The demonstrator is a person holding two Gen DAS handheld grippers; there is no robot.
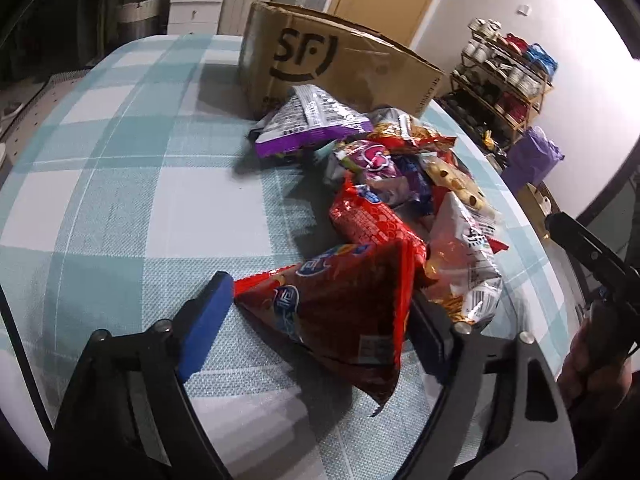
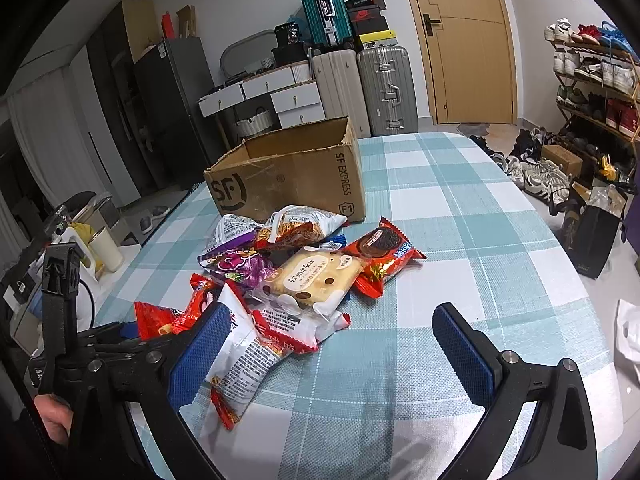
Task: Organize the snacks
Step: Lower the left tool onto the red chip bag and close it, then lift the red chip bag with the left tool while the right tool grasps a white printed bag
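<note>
While the red snack packet lies at the six o'clock edge of the snack pile on the checked desk, the left tool brackets it half-closed, pads seemingly just touching; pickup is underway. Next: clench, lift toward the cardboard box at twelve o'clock. Right tool gapes released, empty

Both wrist views look down, close, sharing the snack pile.
</note>
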